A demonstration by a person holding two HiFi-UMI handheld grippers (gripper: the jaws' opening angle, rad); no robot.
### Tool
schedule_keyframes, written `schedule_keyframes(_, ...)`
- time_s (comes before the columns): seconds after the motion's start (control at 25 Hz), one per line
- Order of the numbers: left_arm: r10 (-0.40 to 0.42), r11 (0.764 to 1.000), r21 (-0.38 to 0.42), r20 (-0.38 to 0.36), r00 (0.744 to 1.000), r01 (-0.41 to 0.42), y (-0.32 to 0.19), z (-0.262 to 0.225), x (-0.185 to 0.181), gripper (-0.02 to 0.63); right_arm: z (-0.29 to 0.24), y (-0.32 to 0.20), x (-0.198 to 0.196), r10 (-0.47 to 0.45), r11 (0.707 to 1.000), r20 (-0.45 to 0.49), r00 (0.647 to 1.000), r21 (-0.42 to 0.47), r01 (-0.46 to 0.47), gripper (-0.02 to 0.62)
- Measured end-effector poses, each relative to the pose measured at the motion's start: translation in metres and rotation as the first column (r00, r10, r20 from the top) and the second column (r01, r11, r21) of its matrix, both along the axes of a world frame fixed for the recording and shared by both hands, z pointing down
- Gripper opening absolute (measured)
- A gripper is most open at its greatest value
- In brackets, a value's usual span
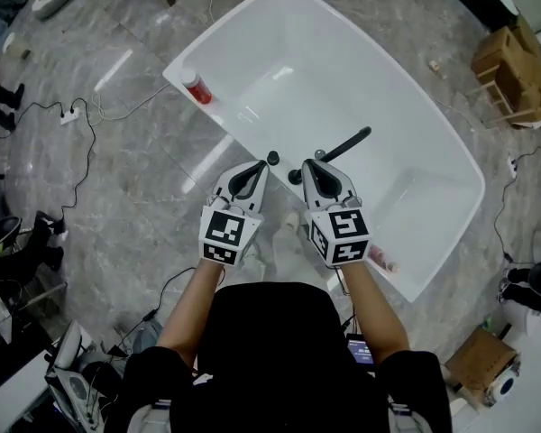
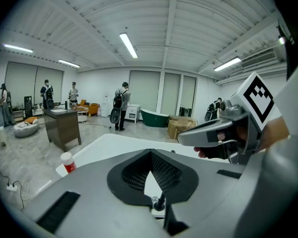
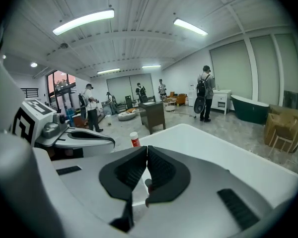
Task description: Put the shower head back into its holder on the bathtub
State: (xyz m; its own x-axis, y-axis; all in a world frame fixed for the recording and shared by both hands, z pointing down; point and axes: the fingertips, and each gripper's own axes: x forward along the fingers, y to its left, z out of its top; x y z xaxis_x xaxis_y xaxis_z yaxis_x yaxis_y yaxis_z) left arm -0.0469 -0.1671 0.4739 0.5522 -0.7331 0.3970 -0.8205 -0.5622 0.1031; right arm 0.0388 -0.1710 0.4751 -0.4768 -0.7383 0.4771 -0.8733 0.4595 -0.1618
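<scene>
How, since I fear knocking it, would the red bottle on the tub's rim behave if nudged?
The red bottle stands upright and narrow, so it would probably tip easily. Being round, it might then roll; the bathtub rim looks glossy, so it may slide.

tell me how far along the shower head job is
Looks done: the black shower head rests at the black fittings on the bathtub near rim, though whether it is fully seated is too small to tell. In hand: nothing. The left claw and right claw are both shut and empty, above the rim. Left: probably only a check of the seating.
</scene>
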Motion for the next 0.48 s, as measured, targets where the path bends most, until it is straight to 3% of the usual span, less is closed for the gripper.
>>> schedule_keyframes(0.48, -0.012, 0.993, 0.112, -0.076, 0.997, 0.020, 0.022, -0.107, -0.003, 0.014, -0.086, 0.021, 0.000, -0.001, 0.986, -0.013, 1.000, 0.166, 0.004, 0.021)
